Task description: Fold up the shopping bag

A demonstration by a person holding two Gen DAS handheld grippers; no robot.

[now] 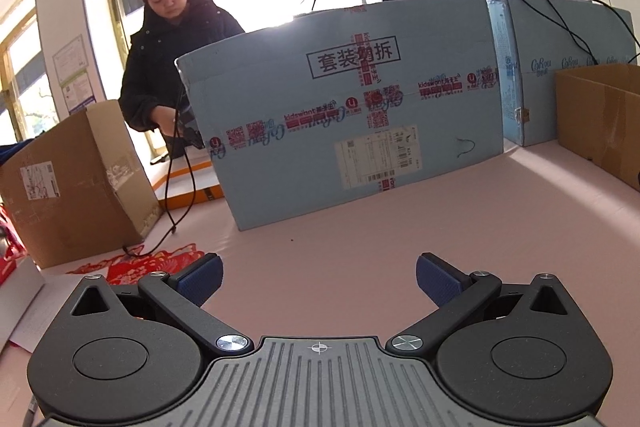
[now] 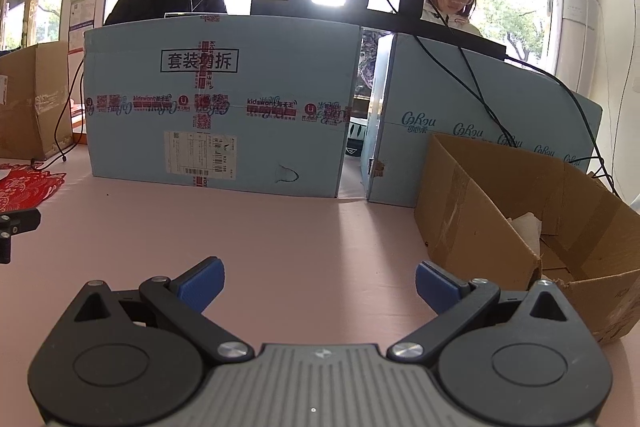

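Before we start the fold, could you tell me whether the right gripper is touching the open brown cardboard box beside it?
Apart. In the right wrist view, bare pink table shows between the right gripper and the open cardboard box.

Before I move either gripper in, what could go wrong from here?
No shopping bag shows in either view, so a blind reach may grab nothing. Both the left gripper and right gripper are open over the bare pink table. The open brown box crowds the right side; loose black cables trail near the left.
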